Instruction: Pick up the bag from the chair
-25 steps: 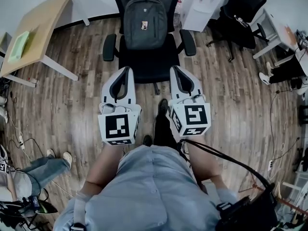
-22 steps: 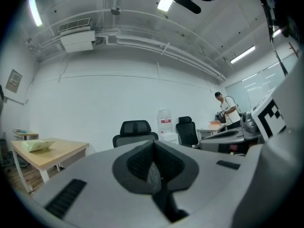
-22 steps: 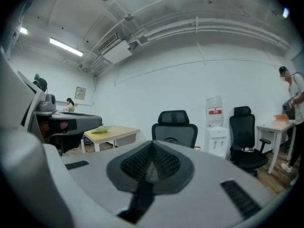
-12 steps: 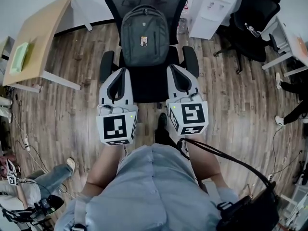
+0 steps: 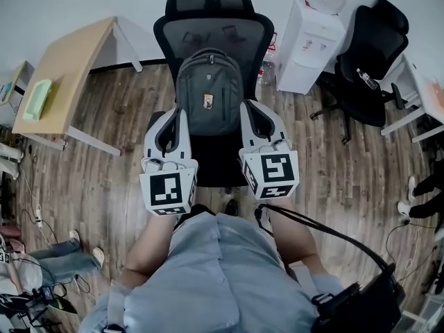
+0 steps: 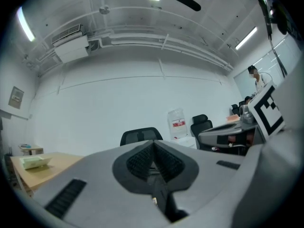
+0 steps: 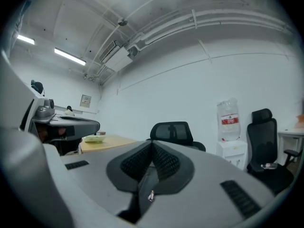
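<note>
A grey backpack (image 5: 208,92) stands upright on the seat of a black mesh office chair (image 5: 211,9), leaning on its backrest. My left gripper (image 5: 179,111) is shut and empty, its tip beside the backpack's left edge. My right gripper (image 5: 248,107) is also shut and empty, by the backpack's right edge. In the left gripper view the closed jaws (image 6: 153,145) hide the bag; only the chair's headrest (image 6: 140,136) shows above them. The right gripper view shows the same: closed jaws (image 7: 152,145) with the chair top (image 7: 173,131) beyond.
A wooden desk (image 5: 73,64) with a green box (image 5: 36,90) stands at the left. A white water dispenser (image 5: 312,37) and a second black chair (image 5: 371,50) are at the right. Another person's legs (image 5: 45,252) and cables lie on the floor at lower left.
I have stepped closer to the chair. Both grippers moved forward from in front of the seat to either side of the backpack, still shut.
</note>
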Motion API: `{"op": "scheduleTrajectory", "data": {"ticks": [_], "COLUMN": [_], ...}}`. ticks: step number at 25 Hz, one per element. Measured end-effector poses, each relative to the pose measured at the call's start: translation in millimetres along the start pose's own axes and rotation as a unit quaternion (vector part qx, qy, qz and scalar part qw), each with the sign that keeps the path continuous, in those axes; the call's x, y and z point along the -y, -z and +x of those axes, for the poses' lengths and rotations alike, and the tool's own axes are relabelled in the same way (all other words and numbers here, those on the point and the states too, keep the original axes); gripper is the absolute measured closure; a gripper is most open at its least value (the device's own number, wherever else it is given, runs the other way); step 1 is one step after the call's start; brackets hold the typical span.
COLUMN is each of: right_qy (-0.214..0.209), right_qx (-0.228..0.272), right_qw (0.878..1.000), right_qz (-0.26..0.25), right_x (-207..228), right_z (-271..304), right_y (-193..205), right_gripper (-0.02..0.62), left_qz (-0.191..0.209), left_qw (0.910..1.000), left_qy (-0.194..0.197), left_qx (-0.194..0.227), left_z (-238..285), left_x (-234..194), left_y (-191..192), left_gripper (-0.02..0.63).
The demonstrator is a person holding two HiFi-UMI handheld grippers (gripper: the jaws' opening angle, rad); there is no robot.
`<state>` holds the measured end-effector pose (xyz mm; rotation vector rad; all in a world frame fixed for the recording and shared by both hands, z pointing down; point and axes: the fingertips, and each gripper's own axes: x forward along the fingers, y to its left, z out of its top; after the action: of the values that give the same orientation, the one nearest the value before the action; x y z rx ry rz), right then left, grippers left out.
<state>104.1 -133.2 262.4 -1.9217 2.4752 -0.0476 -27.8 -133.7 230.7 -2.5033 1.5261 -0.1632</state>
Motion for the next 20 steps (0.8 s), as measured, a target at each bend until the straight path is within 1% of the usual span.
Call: {"op": "scheduleTrajectory", "data": {"ticks": [4, 7, 15, 20], "right_qy": [-0.004, -0.007, -0.002, 0.006], "right_qx": [0.005, -0.001, -0.028, -0.059], "right_qw": [1.000, 1.000, 1.000, 0.998], "right_qz": [-0.004, -0.006, -0.011, -0.006], "right_x": [8.3, 11.0, 25.2, 35.9], "right_z": [15.9, 26.6, 70.2, 109.6], "right_y": [-3.9, 0.9, 21.9, 45.0], "right_gripper": [0.594, 0.594, 0.594, 0.594], "left_qz": [0.001, -0.004, -0.025, -0.040], "left_qw": [0.9999, 0.9998, 0.9994, 0.9982], "left_qy": [-0.013, -0.021, -0.021, -0.013], "left_qx": [0.006, 0.002, -0.014, -0.043], "left_z": [14.6, 23.3, 62.9, 100.5], "left_x": [-9.9, -17.5, -36.5, -55.9], "left_y": [-2.5, 4.2, 34.7, 65.3], "left_gripper": [0.606, 0.606, 0.606, 0.606]}}
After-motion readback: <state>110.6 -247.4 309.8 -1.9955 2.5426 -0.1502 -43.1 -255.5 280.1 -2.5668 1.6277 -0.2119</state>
